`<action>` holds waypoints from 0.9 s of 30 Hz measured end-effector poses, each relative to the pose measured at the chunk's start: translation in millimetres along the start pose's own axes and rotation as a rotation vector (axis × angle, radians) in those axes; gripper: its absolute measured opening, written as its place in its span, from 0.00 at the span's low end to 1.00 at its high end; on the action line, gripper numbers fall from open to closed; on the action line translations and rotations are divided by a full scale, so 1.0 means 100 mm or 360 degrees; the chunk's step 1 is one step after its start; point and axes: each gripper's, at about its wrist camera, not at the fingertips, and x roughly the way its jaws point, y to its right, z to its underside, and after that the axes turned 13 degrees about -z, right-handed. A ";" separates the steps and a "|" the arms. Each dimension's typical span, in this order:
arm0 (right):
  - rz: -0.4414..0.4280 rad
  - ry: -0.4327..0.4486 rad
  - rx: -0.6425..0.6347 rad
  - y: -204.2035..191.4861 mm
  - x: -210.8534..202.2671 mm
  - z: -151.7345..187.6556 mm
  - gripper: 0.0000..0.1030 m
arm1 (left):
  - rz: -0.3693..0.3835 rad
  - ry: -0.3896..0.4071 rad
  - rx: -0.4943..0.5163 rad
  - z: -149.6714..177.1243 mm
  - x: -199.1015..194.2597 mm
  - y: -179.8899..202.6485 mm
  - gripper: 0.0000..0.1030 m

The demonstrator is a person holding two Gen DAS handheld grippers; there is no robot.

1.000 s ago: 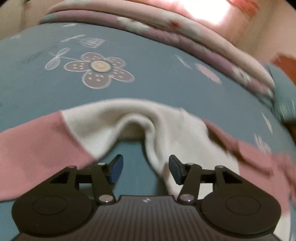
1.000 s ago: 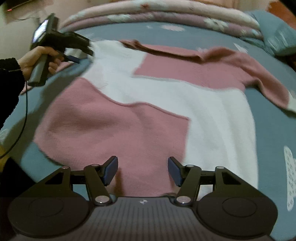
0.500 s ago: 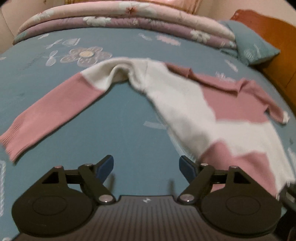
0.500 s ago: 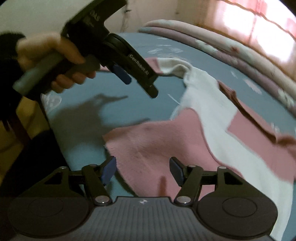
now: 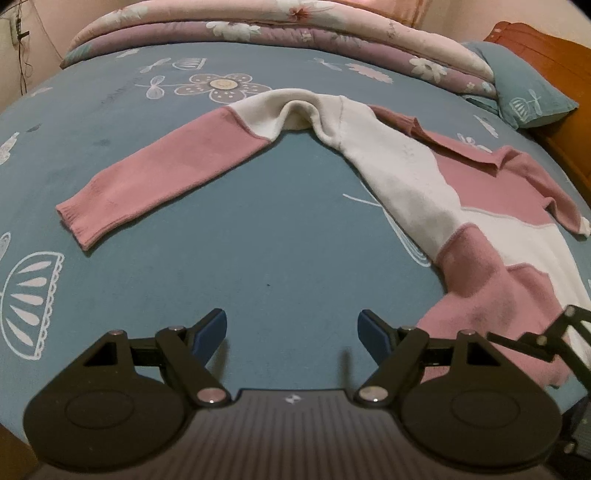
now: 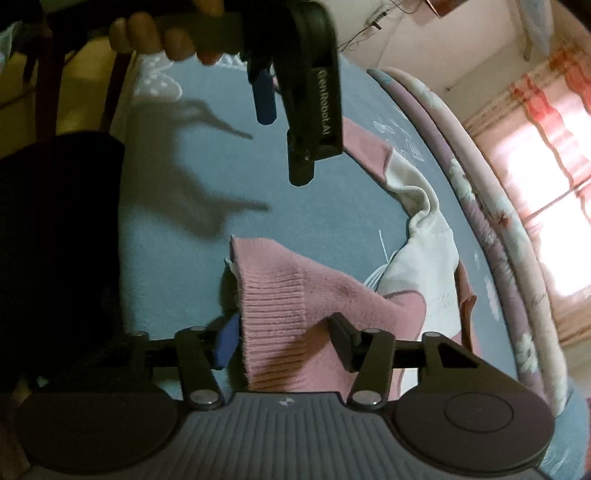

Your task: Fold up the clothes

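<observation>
A pink and white sweater lies spread on the blue bed sheet, one sleeve stretched to the left. My left gripper hovers open over bare sheet near the front edge, with nothing between its fingers. In the right wrist view a hand holds that left gripper above the bed. My right gripper is rolled sideways at the sweater's ribbed pink hem corner. Its jaws are closing with the hem between them. The blue left pad stands just clear of the fabric's edge.
Folded flowered quilts line the far side of the bed. A blue pillow and a wooden headboard are at the right. A bright curtained window and the person's dark clothing show in the right wrist view.
My left gripper drew back from the sweater's shoulder and opened wider. My right gripper rolled sideways and moved to the hem corner, its jaws narrowing around it.
</observation>
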 end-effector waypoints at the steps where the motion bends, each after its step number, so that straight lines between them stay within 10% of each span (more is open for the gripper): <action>1: 0.0007 -0.0003 -0.0016 -0.01 0.02 0.00 0.46 | 0.0002 0.0004 -0.0004 0.00 0.00 0.01 0.76; 4: 0.0004 -0.0042 -0.0010 -0.03 0.05 0.01 0.11 | 0.0015 0.0010 -0.0016 0.01 -0.02 0.02 0.76; 17: 0.0142 -0.0060 0.1018 0.87 -0.43 0.78 0.06 | 0.0550 -0.0223 -0.0301 0.03 0.11 0.21 0.76; 21: 0.0039 0.0103 0.1011 0.82 -0.62 0.81 0.16 | 0.0495 -0.0211 -0.0334 -0.02 0.10 0.30 0.76; 27: -0.0099 0.0218 0.0460 0.30 -0.51 0.30 0.36 | 0.0420 -0.0211 -0.0400 -0.02 0.05 0.18 0.76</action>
